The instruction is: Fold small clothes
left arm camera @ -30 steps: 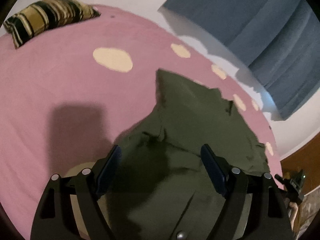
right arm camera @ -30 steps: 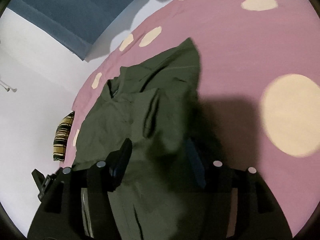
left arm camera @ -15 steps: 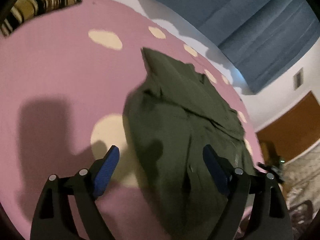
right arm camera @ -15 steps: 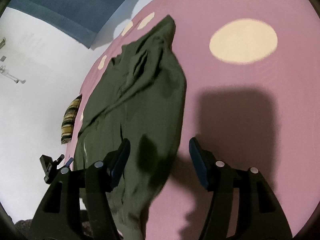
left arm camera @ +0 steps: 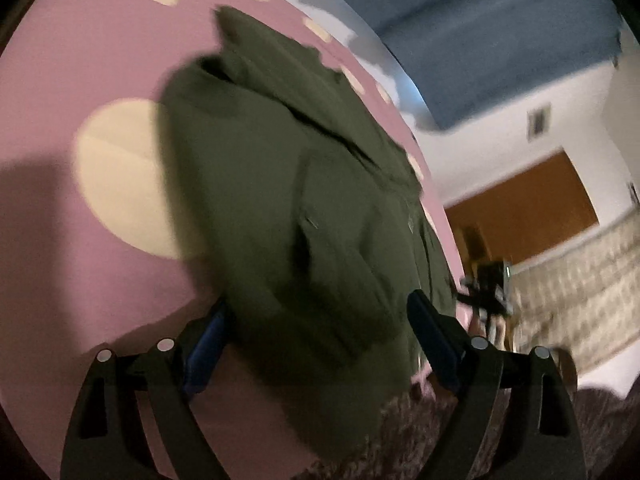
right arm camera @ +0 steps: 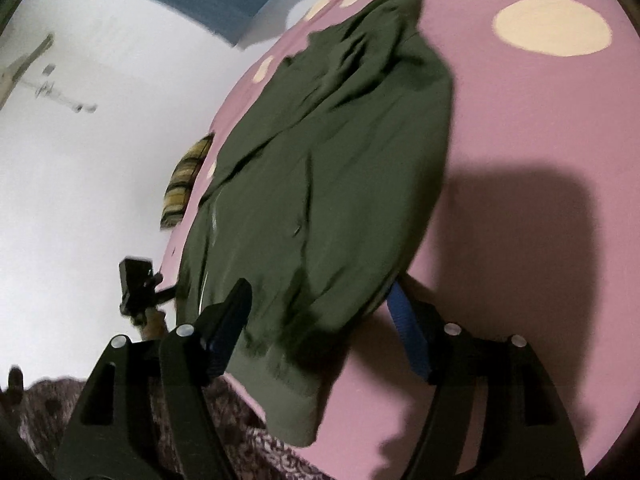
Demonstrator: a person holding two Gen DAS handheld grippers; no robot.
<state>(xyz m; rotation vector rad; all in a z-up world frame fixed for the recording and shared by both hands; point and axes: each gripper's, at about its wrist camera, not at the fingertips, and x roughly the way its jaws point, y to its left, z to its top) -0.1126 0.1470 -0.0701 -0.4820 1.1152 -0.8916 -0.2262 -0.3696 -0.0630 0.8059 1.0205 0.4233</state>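
Now pulled back to near hem of olive shirt (left arm camera: pixel 304 208) on pink bedspread (left arm camera: pixel 80 40), sides already folded in. Left gripper (left arm camera: pixel 316 334) wide, empty; right gripper (right arm camera: pixel 320 312) opening, nothing pinched (hem between). Prob. bottom fold next.

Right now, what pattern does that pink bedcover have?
Plain pink bedcover with large cream dots; the right wrist view shows it best.
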